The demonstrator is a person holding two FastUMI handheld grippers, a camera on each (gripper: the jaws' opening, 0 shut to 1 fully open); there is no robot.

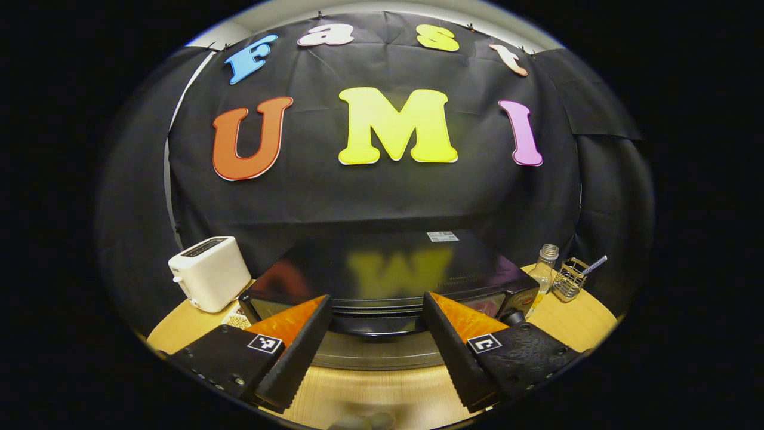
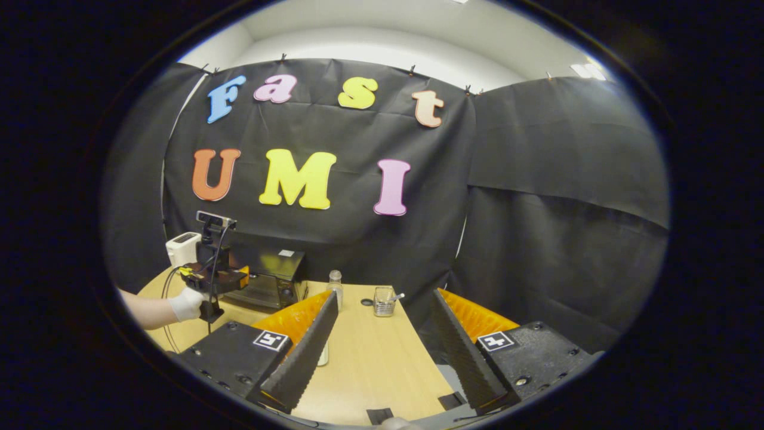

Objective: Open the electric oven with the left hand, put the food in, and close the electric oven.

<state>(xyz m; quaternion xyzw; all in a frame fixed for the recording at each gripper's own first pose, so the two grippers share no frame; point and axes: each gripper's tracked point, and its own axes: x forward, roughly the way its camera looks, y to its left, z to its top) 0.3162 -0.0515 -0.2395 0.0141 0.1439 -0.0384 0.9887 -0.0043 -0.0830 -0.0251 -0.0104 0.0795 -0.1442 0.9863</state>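
L tongs point(image 1: 377, 334) — oven point(image 1: 382, 272) just ahead

Even overhead light is seen; glare is thrown on the oven point(image 1: 382, 263) top. Edges are bowed by fisheye distortion. The table's point(image 1: 370, 400) near edge is blurred.

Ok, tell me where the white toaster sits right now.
In the left gripper view the white toaster stands at the table's far left, just left of the black electric oven; the right gripper view shows it behind the left hand-held gripper.

White toaster point(image 1: 209, 272), glass bottle point(image 1: 544, 270) and wire basket point(image 1: 569, 278) on wooden table point(image 1: 588, 313).
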